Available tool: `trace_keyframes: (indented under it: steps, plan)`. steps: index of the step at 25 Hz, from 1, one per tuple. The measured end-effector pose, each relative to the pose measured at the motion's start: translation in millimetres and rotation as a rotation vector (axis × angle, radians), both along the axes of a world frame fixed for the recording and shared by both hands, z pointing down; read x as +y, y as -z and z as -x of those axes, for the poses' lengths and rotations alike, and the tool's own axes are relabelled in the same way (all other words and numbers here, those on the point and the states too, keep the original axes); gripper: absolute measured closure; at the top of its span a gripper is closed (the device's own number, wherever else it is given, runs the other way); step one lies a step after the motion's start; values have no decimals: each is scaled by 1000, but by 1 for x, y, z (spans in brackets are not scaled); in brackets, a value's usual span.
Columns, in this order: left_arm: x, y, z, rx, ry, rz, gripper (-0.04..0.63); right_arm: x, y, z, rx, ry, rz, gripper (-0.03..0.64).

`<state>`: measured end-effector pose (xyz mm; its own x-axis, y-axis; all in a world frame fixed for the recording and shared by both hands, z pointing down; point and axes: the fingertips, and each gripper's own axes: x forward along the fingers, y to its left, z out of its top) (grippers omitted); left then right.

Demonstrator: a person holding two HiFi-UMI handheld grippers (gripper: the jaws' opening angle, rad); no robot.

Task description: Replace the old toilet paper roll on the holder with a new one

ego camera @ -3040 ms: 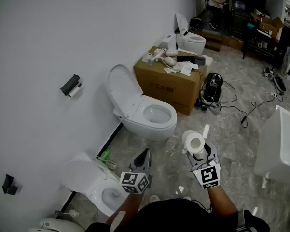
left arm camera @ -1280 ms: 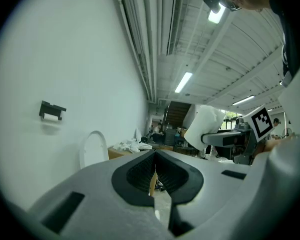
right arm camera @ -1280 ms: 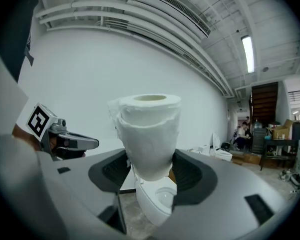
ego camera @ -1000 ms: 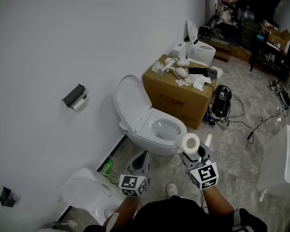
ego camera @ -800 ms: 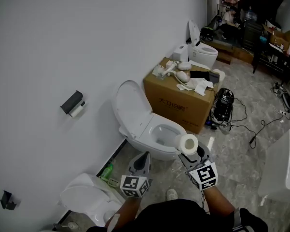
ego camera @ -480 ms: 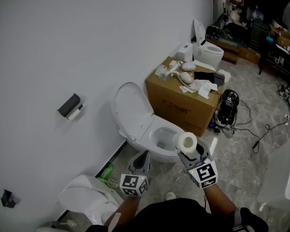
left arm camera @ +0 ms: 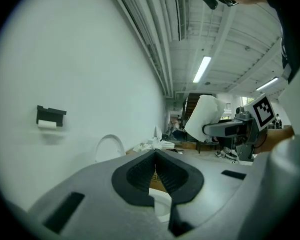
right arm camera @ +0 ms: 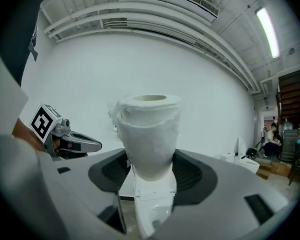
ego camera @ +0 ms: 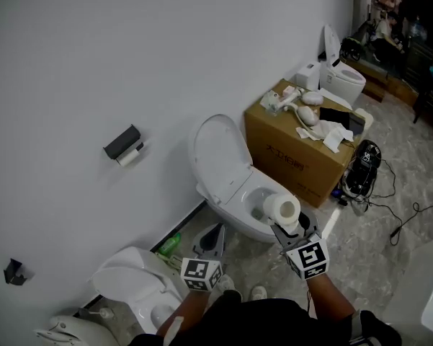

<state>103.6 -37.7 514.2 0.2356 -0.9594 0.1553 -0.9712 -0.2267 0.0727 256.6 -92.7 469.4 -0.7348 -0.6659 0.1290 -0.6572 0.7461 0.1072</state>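
New toilet paper roll (ego camera: 282, 209) stands upright, clamped between the jaws of the right claw (ego camera: 292, 228), out over the floor near the open toilet (ego camera: 227, 168). Left claw (ego camera: 215, 234) is pressed together with nothing in it. Old roll (ego camera: 130, 156) sits on the wall holder (ego camera: 120, 142), well apart from both claws, so I judge that taking it off and fitting the new one are both not yet done

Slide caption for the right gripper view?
Right gripper clamps an upright toilet paper roll before a white wall; the shut left gripper shows at left.
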Motion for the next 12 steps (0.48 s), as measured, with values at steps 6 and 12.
trace_keyframes:
  steps: [6, 12]
  plan:
    - [-14, -9, 54, 1, 59, 9, 589, -25, -3, 54, 19, 55, -8, 360]
    - [-43, 7, 117, -15, 108, -33, 589, -59, 6, 118, 6, 91, -19, 360]
